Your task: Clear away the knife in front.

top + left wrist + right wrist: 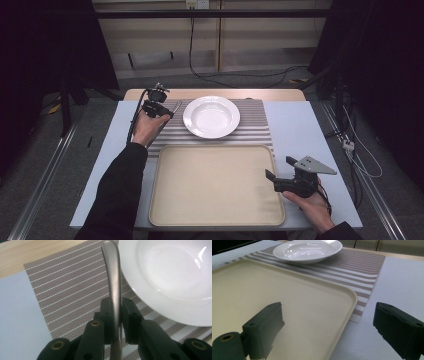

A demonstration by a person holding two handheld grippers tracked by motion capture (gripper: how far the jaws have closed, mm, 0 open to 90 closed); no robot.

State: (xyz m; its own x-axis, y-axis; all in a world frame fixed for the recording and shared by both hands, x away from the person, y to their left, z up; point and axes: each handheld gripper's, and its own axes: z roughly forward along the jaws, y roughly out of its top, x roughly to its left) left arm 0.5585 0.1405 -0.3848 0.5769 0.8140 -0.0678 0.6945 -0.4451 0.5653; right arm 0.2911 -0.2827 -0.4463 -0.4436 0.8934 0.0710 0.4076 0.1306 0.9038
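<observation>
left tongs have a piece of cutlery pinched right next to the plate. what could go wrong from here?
1. The left tongs pinch the metal cutlery handle on its thin, smooth edges; it might slip or twist.
2. The handle sits close beside the white plate rim; a sideways swing may knock it.
3. The right tongs stand open astride the tray edge and could nudge it.

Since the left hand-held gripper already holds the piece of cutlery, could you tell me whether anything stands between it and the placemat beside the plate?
Nothing visible does. The left hand-held gripper is shut on the metal cutlery handle above the striped placemat, which is bare on that side. The white plate lies close alongside, the nearest thing to avoid.
</observation>
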